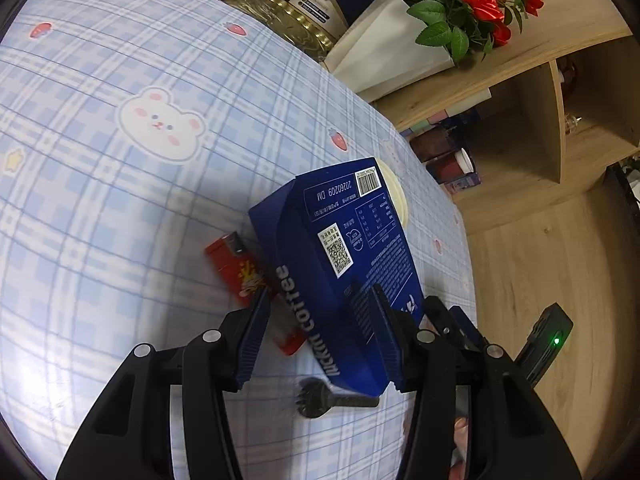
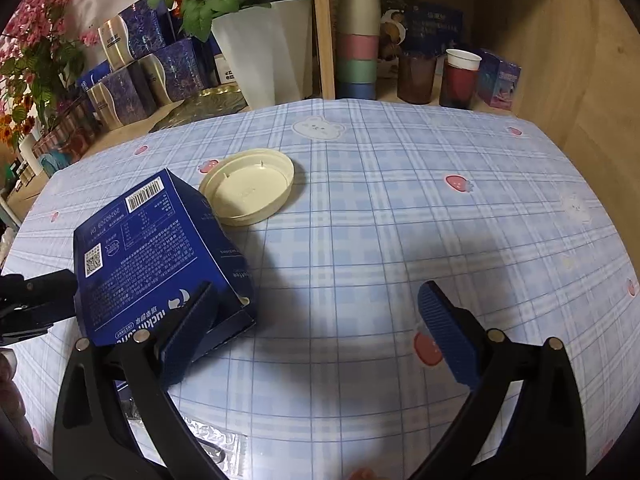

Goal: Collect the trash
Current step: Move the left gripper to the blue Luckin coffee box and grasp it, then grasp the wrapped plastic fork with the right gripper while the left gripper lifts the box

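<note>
A blue Luckin coffee box [image 1: 340, 248] is tilted up off the checked tablecloth, and my left gripper [image 1: 320, 300] is shut on its near end. The box also shows at the left of the right wrist view [image 2: 160, 256]. A red wrapper [image 1: 240, 272] lies flat to the left of the box, partly under it. A black plastic fork [image 1: 332, 400] lies below the box near my fingers. A cream round lid [image 2: 250, 186] lies open side up beyond the box. My right gripper [image 2: 316, 320] is open and empty over the tablecloth, right of the box.
A white planter with red roses [image 1: 384, 48], blue boxes [image 2: 132, 68] and a brass tray [image 1: 288, 20] stand behind the table. A wooden shelf holds stacked cups [image 2: 358, 36] and glasses [image 2: 458, 76]. A clear plastic tray [image 2: 200, 444] lies at the near table edge.
</note>
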The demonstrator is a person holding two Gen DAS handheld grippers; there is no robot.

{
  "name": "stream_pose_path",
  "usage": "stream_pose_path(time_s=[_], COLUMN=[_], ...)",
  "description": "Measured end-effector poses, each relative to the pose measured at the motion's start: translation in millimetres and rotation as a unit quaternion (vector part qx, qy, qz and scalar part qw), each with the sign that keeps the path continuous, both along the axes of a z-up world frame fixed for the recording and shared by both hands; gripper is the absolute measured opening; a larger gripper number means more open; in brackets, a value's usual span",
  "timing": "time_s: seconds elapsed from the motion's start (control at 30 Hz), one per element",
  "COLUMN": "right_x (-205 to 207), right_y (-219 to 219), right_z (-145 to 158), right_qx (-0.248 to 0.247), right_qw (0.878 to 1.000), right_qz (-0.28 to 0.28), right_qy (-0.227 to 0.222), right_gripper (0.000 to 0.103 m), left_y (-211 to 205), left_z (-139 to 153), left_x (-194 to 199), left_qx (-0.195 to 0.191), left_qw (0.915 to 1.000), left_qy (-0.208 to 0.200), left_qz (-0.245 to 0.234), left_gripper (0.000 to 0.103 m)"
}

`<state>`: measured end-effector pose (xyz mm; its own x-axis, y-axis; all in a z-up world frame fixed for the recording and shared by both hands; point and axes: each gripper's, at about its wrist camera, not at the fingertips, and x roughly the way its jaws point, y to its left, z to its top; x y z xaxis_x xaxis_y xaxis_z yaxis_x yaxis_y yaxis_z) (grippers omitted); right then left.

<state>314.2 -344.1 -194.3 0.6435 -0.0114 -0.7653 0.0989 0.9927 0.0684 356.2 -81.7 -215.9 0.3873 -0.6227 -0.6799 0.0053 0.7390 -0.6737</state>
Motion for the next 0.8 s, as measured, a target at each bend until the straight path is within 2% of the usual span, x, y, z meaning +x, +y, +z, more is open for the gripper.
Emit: stream_pose_path(time_s=[0.1,0.2,0.27,0.3,0.47,0.63,0.7,0.8], right_x=[-0.3,-0.6,-1.4,-1.6,-8.0,-30.1,-35.4,-43.9], right_y=[-2.6,-7.1,-6.7,-7.0,-11.7,-9.5,-2.5,21.6], right_z=[-0.8,-2.4,-1.9,-1.1,3.7,3.4,2.3,-0.2], right_qx=[0.007,0.023,0.020,0.017,0.013,0.028,0.030,0.015], right_qw=[1.000,1.000,1.000,1.000,1.000,0.999,0.998,0.994], right_qz=[0.000,-0.002,-0.004,-0.007,-0.013,0.014,0.039,0.107], right_qy=[0.000,0.003,0.005,0.009,0.025,0.026,0.026,0.034], right_gripper=[0.097,0.097,0.097,0.097,0.097,0.097,0.097,0.097], left_y=[-6.3,-11.0,-17.3,-18.3,-13.9,-1.0,9.9,25.7], left_z=[-4.7,-11.7,-14.0,-10.8,22.8,59.7,69.6,80.9], left_x=[5.8,9.3,9.3,7.8,-1.1,-13.7,-22.6,-37.0], left_qx=[-0.008,-0.036,-0.053,-0.054,-0.074,-0.055,-0.050,-0.030], left_qw=[0.9999,0.9991,0.9983,0.9984,0.9959,0.9927,0.9917,0.9906], left_qy=[0.008,0.016,0.021,0.012,-0.052,-0.105,-0.116,-0.132], left_qz=[0.002,0.013,0.009,0.010,-0.004,-0.023,-0.022,-0.021], left_gripper=[0.049,0.049,0.038,0.037,0.015,0.012,0.012,0.012])
